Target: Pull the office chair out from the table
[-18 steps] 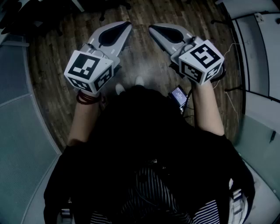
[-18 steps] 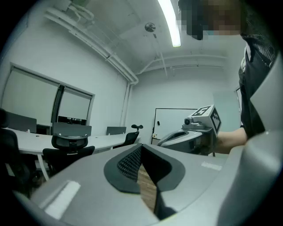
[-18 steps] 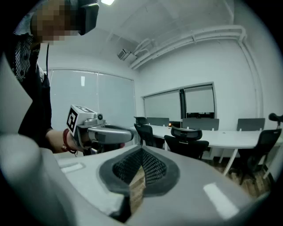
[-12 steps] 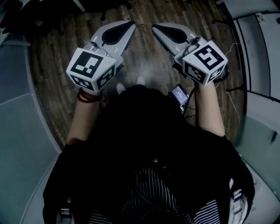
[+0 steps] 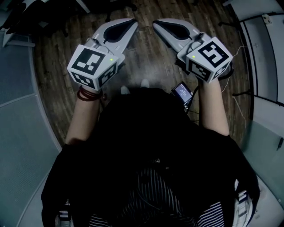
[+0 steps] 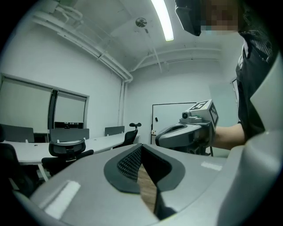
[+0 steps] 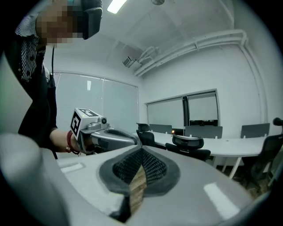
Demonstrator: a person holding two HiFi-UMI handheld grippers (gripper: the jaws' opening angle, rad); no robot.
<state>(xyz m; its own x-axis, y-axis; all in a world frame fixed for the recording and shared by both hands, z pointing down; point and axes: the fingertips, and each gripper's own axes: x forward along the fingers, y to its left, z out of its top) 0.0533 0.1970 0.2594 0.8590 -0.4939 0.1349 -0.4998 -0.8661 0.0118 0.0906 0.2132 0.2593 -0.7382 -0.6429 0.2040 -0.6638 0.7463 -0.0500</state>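
Both grippers are held side by side over the wooden floor (image 5: 146, 57), well short of any chair. My left gripper (image 5: 131, 22) is shut with nothing between its jaws. My right gripper (image 5: 155, 23) is likewise shut and empty. In the left gripper view, my left gripper (image 6: 140, 146) points towards a black office chair (image 6: 66, 148) tucked against a long white table (image 6: 95, 142). My right gripper (image 7: 141, 151) looks at another black chair (image 7: 189, 145) by a white table (image 7: 234, 144) in the right gripper view. Each gripper's view shows the other gripper beside it.
Dark chair bases (image 5: 26, 13) stand at the head view's top left. A white table edge (image 5: 266, 26) runs along the right. A small lit device (image 5: 183, 94) hangs at the person's waist. A further chair (image 6: 131, 133) stands by the back wall.
Both grippers have drifted slightly forward over the floor, still side by side. Their jaws have stayed shut.
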